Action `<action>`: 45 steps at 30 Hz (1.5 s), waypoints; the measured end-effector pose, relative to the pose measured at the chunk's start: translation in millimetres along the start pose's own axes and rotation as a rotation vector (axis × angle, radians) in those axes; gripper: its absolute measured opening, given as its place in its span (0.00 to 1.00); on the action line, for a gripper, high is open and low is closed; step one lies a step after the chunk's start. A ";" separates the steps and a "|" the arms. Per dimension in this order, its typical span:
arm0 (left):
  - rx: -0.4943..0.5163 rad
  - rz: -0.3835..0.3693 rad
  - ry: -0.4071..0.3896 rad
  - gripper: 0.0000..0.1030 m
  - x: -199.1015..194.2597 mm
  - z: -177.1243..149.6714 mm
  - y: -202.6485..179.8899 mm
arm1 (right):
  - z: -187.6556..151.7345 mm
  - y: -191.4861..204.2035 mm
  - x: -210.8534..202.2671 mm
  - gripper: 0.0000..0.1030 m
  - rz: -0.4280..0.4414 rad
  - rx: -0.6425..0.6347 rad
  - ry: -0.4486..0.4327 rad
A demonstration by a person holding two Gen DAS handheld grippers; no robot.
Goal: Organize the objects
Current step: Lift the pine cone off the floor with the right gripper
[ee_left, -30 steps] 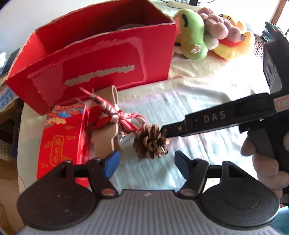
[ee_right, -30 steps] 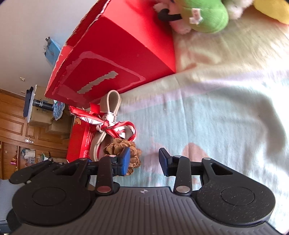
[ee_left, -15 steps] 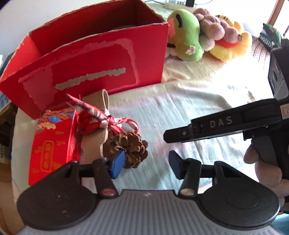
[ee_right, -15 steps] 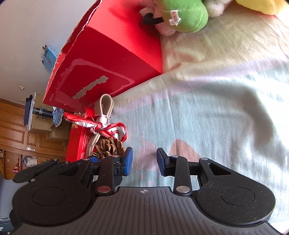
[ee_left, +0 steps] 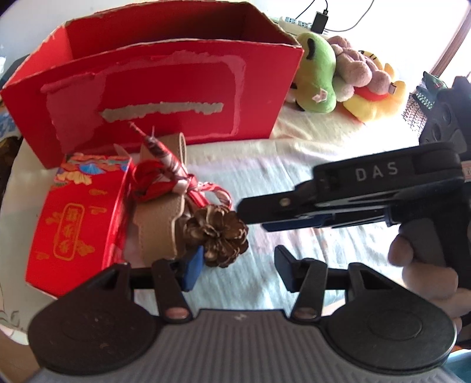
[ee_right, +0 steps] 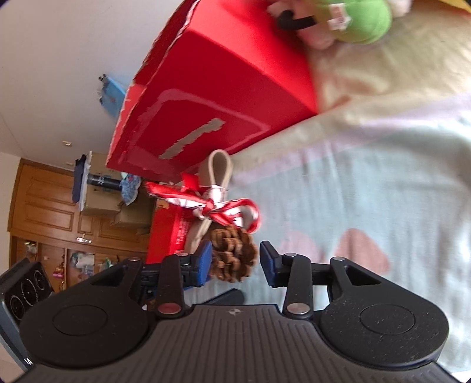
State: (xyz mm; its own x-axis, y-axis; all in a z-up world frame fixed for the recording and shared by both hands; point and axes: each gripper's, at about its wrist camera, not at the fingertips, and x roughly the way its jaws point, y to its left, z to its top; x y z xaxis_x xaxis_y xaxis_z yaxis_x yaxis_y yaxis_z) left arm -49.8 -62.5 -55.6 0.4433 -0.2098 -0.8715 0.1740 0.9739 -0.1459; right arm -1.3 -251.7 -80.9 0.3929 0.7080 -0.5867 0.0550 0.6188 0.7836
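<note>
The left wrist view looked level and close across the bench toward the red box [ee_left: 164, 97]. The right wrist view was rolled sideways, equally close, looking from the right. Both shared the pine cone [ee_left: 217, 235] [ee_right: 232, 256], the box [ee_right: 212, 103] and the green plush [ee_left: 318, 76] [ee_right: 359, 20].

"DAS" on right gripper [ee_left: 253, 210] (white letters), nothing else legible

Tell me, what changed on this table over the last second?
The right claw came in toward the brown pine cone, which now sits between its open blue fingers, not yet pinched. The left claw drifted closer too, still open and empty. The cone, the big red cardboard box, the small red gift box and the ribbon-tied tan leather pouch seem to have stayed put.
</note>
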 end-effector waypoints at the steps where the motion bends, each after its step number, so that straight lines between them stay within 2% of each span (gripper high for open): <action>1: 0.001 0.010 0.003 0.54 2.3 0.4 -0.2 | 0.4 1.9 2.7 0.41 0.003 -0.004 0.005; 3: 0.000 0.024 -0.002 0.59 4.6 0.3 0.8 | 0.6 5.0 8.0 0.47 -0.002 -0.014 0.012; 8: -0.013 0.006 -0.005 0.70 8.3 2.9 4.4 | 2.3 5.0 20.3 0.47 -0.020 -0.004 0.019; 13: 0.013 0.031 -0.012 0.69 13.1 4.9 -1.0 | 0.8 4.6 25.5 0.44 -0.010 -0.007 0.040; 18: 0.015 -0.016 -0.004 0.65 14.4 6.3 -3.2 | 0.5 1.6 13.3 0.42 -0.031 -0.012 0.034; 24: 0.030 -0.032 0.014 0.62 26.5 9.3 -7.7 | -0.2 -12.7 -2.6 0.42 -0.039 0.034 0.016; 26: 0.035 -0.057 0.019 0.57 28.5 8.8 -10.8 | -0.8 -16.0 -6.3 0.42 -0.038 0.052 0.013; 34: 0.073 -0.091 0.020 0.55 25.9 10.9 -26.9 | -1.9 -18.0 -22.6 0.42 -0.057 0.049 -0.013; 40: 0.099 -0.125 -0.008 0.54 17.9 20.4 -39.5 | -1.2 -9.0 -41.1 0.42 -0.085 0.016 -0.057; 45: 0.125 -0.158 -0.073 0.54 -3.5 36.3 -49.9 | 5.7 8.2 -63.4 0.42 -0.095 -0.028 -0.119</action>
State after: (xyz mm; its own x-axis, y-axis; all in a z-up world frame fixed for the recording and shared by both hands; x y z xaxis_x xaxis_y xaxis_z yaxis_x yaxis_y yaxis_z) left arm -28.1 -113.6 -28.3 0.4635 -0.3688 -0.8057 0.3517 0.9112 -0.2147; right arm -20.5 -293.5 -36.1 0.4935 0.6015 -0.6282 0.0724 0.6914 0.7188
